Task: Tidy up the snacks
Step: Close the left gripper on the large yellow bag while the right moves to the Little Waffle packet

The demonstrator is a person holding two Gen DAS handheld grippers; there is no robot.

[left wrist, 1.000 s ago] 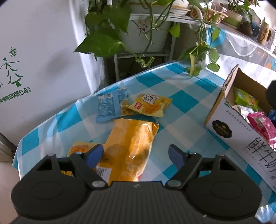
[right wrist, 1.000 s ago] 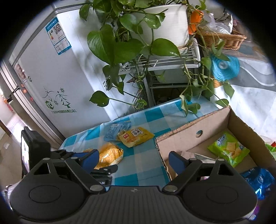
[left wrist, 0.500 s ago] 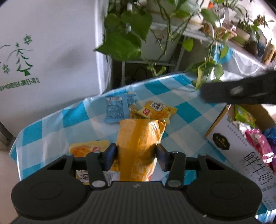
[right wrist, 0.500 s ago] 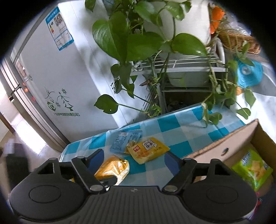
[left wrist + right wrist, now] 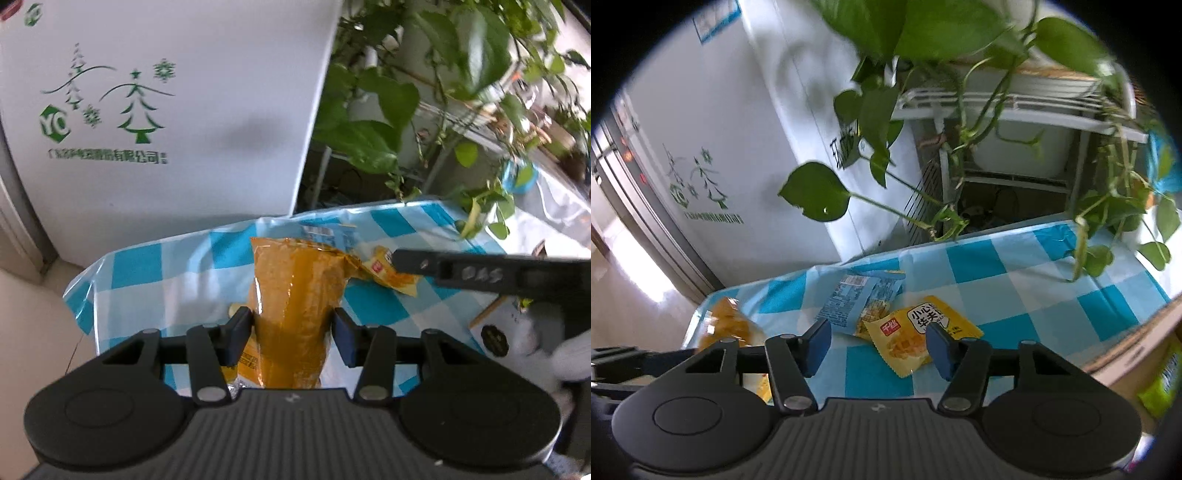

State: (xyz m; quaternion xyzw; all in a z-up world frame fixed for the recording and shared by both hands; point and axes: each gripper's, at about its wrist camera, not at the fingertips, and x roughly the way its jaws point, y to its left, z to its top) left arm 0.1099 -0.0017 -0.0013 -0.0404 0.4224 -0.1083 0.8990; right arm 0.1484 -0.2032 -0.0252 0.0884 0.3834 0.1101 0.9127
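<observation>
My left gripper [image 5: 293, 328] is shut on a tall orange snack bag [image 5: 295, 291], which it holds tilted up off the blue-checked tablecloth [image 5: 147, 266]. The same bag [image 5: 729, 325] shows at the left of the right wrist view. My right gripper [image 5: 878, 345] hangs low over a yellow packet [image 5: 908, 338] and its jaws are closing. The packet lies between them; the left pad is clear of it. A blue packet [image 5: 857, 299] lies just behind it, and one right finger [image 5: 461, 273] crosses the left wrist view.
A cardboard box [image 5: 1137, 343] with a green packet [image 5: 1163, 380] inside stands at the right. Another yellow packet [image 5: 245, 365] lies under the left gripper. Trailing plant leaves [image 5: 812, 192] hang over the far table edge, beside a white fridge [image 5: 166, 110].
The left jaws closed on the orange bag and raised it. The right gripper swung left from above the box and sank towards the yellow packet, its jaws narrowing.
</observation>
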